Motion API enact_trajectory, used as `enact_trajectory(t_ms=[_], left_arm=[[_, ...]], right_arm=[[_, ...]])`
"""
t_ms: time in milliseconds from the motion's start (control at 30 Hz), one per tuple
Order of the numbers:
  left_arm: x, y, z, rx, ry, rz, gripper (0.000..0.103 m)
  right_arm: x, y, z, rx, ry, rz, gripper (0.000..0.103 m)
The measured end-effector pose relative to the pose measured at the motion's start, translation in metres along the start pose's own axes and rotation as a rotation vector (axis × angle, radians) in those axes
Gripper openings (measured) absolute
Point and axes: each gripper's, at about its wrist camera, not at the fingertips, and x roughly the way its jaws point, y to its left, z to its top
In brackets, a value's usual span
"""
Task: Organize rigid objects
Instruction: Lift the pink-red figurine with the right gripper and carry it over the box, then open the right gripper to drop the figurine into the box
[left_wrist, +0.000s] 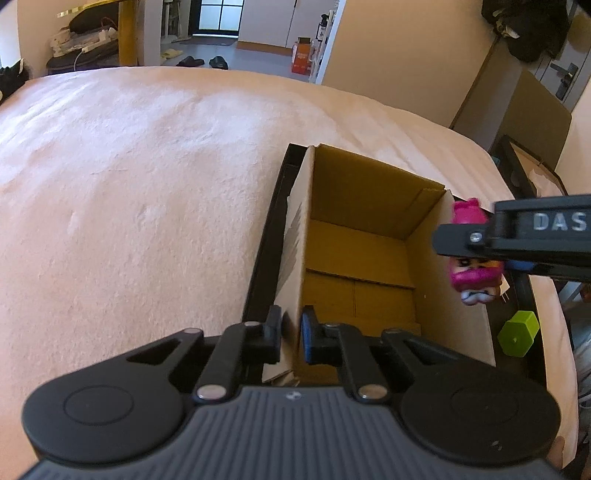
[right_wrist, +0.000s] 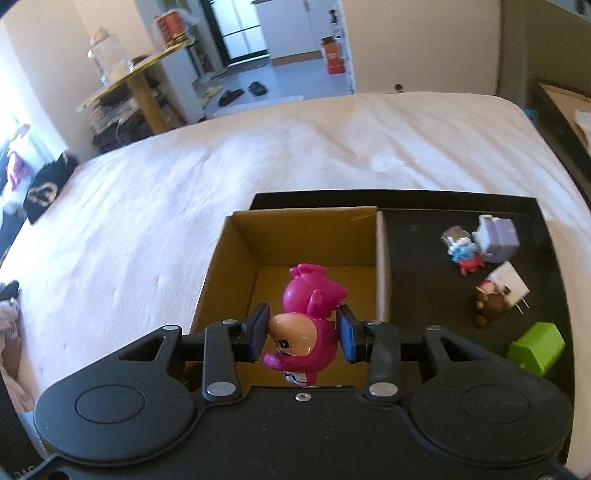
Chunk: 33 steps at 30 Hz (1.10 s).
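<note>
The right gripper (right_wrist: 303, 334) clenches a pink figurine (right_wrist: 308, 325) just above the open cardboard box (right_wrist: 295, 236), whose bare floor lies toward 12 o'clock. The left gripper (left_wrist: 291, 334) pinches the box's near wall.

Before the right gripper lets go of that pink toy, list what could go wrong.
1. The right gripper pinches the pink plastic figurine only across its rounded head, so it may twist or slip out early.
2. In the left wrist view the figurine appears near the open brown cardboard box's right wall; released there, it could land outside on the black tray.
3. The left gripper clamps the box's thin left wall, which may bend or tip the box.
</note>
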Motion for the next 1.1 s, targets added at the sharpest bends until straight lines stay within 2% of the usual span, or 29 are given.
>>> enact_trajectory(t_ms=[133, 333, 533, 567, 600, 633, 933, 1100], left_arm=[[-0.001, -0.003, -0.003, 0.024, -0.016, 0.0, 0.01], [-0.002, 0.004, -0.002, -0.002, -0.012, -0.025, 0.01], [-0.002, 0.007, -0.001, -0.017, -0.011, -0.035, 0.011], [-0.002, 0.006, -0.001, -0.017, -0.011, -0.036, 0.011], [-0.002, 0.006, -0.001, -0.015, -0.012, -0.036, 0.011], [-0.002, 0.007, -0.001, -0.014, -0.012, -0.036, 0.011], [0.001, 0.003, -0.001, -0.007, 0.006, -0.022, 0.011], [0.002, 0.0, -0.001, 0.009, 0.02, -0.013, 0.014]], right_arm=[[0.007, 0.006, 0.001, -0.027, 0.02, 0.025, 0.039], [0.016, 0.018, 0.004, -0.079, 0.033, 0.042, 0.039], [0.022, 0.03, 0.014, -0.16, 0.01, 0.063, 0.04], [0.021, 0.033, 0.016, -0.174, 0.006, 0.063, 0.044], [0.021, 0.035, 0.017, -0.188, 0.004, 0.059, 0.052], [0.018, 0.035, 0.018, -0.197, -0.004, 0.056, 0.054], [0.006, 0.011, 0.015, -0.155, 0.008, 0.05, 0.055], [-0.007, -0.004, 0.01, -0.133, -0.004, 0.047, 0.059]])
